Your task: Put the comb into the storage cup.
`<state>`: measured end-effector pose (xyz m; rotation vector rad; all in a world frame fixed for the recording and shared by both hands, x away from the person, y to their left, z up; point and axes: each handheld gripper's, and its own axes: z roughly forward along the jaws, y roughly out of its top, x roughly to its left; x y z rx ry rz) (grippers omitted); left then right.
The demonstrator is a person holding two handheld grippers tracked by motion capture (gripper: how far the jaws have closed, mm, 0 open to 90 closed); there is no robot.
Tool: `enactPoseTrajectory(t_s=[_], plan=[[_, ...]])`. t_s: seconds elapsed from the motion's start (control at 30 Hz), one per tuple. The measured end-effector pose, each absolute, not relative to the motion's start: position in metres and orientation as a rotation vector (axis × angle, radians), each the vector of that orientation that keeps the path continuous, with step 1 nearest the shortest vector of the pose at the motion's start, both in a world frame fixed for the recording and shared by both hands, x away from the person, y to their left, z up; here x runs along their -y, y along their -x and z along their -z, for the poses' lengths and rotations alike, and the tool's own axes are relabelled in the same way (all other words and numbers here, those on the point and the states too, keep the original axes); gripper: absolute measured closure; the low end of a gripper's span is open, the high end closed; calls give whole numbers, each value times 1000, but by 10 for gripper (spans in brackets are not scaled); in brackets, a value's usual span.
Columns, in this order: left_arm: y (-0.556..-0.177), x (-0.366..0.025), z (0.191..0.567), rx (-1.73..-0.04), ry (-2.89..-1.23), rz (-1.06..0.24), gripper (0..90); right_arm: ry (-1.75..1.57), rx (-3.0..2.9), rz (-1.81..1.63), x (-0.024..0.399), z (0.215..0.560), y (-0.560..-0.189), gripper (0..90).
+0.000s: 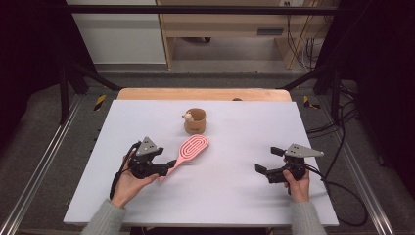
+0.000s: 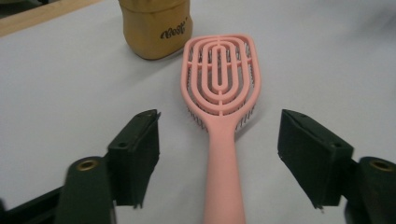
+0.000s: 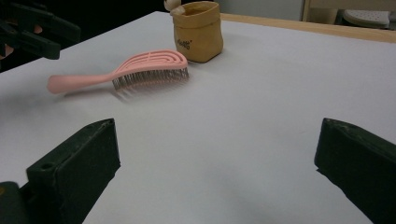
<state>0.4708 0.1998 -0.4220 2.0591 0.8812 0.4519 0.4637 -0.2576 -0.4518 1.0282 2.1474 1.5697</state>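
Note:
A pink hairbrush [image 1: 192, 148] lies bristles down on the white table, its handle pointing toward my left gripper [image 1: 169, 168]. In the left gripper view the brush handle [image 2: 223, 177] runs up between the two jaws of the left gripper [image 2: 219, 116]. The jaws stand wide apart and do not touch it. My right gripper [image 1: 268, 160] is held at the right of the table, away from the brush. In the right gripper view it [image 3: 217, 123] is open over bare table, with the hairbrush [image 3: 140, 65] farther off to the left.
A small brown pouch [image 1: 195, 121] with a little toy figure [image 1: 187, 116] in it stands just behind the brush head. The white table top [image 1: 235, 196] ends in a wooden strip at the back. Cables trail off the right side.

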Motion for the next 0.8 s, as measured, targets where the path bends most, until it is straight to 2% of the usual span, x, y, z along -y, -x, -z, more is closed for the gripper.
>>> enactPoseTrajectory(t_s=[0.23, 0.47, 0.8], plan=[[-472, -204, 417, -905, -2046, -460, 103, -1029, -2146, -1572, 258, 452, -464, 3], [-472, -206, 411, -922, -2047, -451, 45, -1029, -2146, -1572, 258, 452, -463, 3], [-474, -203, 404, -897, -2079, -437, 18, -1029, -2146, -1569, 258, 452, -463, 3]])
